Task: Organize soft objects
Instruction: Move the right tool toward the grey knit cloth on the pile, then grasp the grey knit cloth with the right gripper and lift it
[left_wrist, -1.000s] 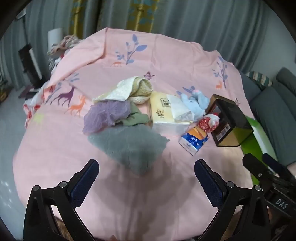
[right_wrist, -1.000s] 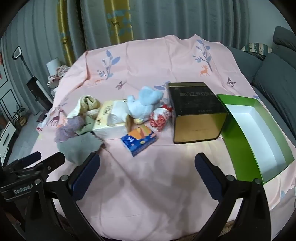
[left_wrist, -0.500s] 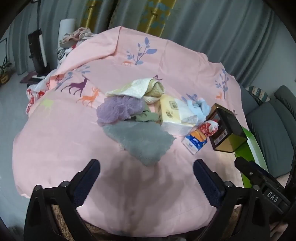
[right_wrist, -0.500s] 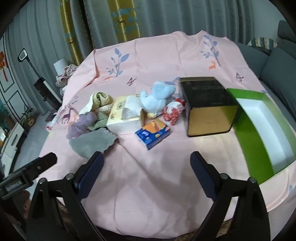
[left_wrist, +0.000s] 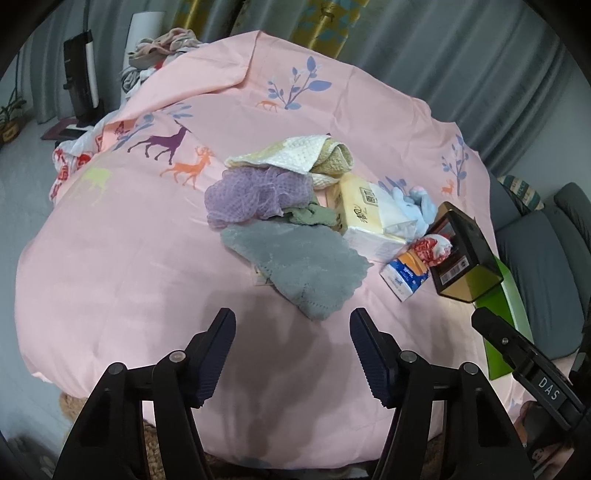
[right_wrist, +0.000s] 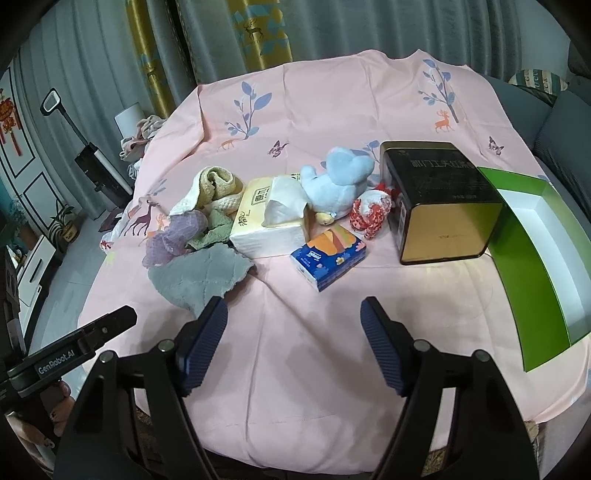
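While both sets of jaws are closing on nothing, the grey cloth (left_wrist: 303, 266) lies on the pink sheet (left_wrist: 129, 258) just ahead of the left gripper (left_wrist: 290, 354), its corner pointing at the gap; the right gripper (right_wrist: 293, 343) hangs further off.

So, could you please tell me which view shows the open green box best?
The right wrist view: the green box shows its white inside and whole outer wall. The left wrist view catches only a green sliver behind the gold tin.
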